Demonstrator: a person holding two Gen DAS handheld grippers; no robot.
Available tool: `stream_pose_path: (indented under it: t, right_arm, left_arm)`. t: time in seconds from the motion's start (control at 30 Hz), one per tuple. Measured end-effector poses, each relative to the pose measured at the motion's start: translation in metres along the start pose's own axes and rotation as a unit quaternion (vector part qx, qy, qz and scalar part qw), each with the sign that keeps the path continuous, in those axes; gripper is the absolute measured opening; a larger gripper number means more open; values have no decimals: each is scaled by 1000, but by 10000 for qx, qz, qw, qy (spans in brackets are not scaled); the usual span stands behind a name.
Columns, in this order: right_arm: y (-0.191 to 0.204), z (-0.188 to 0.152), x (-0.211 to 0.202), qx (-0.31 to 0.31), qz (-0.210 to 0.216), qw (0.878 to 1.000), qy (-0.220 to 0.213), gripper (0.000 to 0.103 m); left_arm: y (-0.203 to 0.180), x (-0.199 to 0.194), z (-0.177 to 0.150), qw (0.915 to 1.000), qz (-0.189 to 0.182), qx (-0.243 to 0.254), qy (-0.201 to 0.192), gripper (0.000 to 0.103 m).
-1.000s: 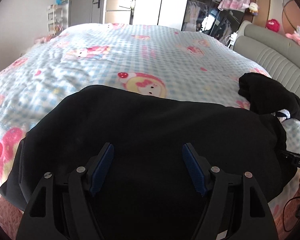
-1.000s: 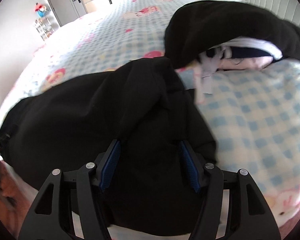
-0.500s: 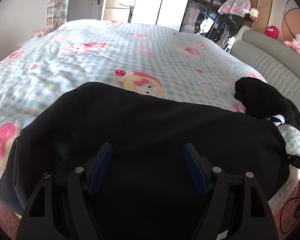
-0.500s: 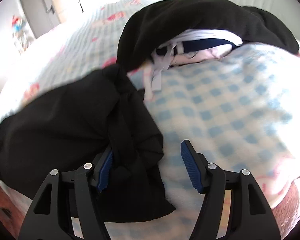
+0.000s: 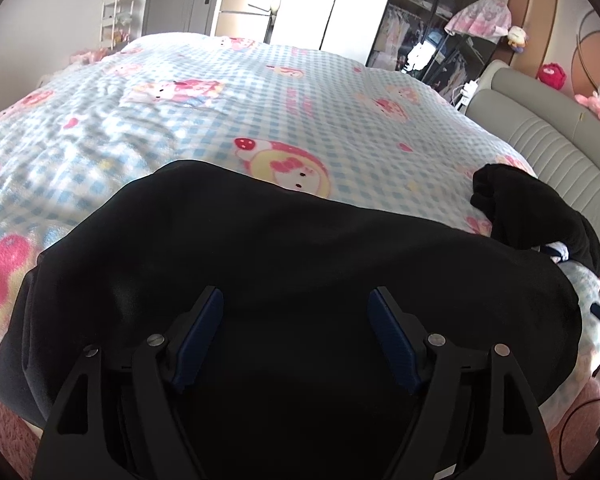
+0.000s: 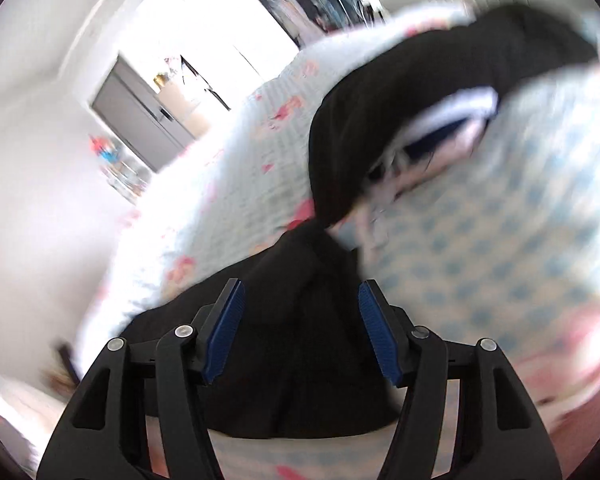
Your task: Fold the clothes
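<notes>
The right claw (image 6: 298, 322) has lifted and tipped since before; its jaws stand wide, closing a little, over the black top (image 5: 300, 280). The left claw (image 5: 296, 334) stays wide above it on the bed (image 5: 220, 100).

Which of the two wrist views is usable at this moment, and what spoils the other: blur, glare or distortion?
Left wrist view: sharp, evenly lit, only fisheye bending at the edges; the black garment on the checked blanket reads clearly. Right wrist view: smeared by motion blur, with the bright wall at the left blown out white; the pile of clothes shows only as streaks, though the right gripper itself is crisp.
</notes>
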State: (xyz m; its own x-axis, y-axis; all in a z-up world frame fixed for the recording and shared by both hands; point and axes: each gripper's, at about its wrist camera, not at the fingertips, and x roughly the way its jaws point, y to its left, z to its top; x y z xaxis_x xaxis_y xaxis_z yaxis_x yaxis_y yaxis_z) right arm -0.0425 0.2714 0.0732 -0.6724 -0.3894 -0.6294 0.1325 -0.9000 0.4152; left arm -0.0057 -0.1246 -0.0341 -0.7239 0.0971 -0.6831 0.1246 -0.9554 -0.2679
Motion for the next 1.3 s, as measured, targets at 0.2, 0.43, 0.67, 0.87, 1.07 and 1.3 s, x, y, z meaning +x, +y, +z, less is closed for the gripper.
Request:
stream_pose_path:
  t: [0.2,0.43,0.67,0.87,1.07,1.3]
  right_arm:
    - [25,-6,39,-571,-659,9943,611,62]
    - [12,-5,43,96,-1540,9873,368,60]
    - [25,8,78,-472,-1385,9870,665,64]
    - [13,8,66,-251,-1532,9864,533,73]
    - [-1,-5,13,-33,-1051,9930,530,71]
    - [-15,-50,33,-133,-555,9896,1320,64]
  left_arm:
    - [15,6,18,9996,232,-116,141,78]
    - [57,-2,56,9939,101,-1090,-96,72]
    - [59,34,68,9927,-543,-1040,-263,72]
    - [76,31,65,9878,594,-1440,-42,68]
    - [-3,-23,48,9927,-801,-746,-502,72]
    - [-123,0,-1,9761,-2095,-187,540,72]
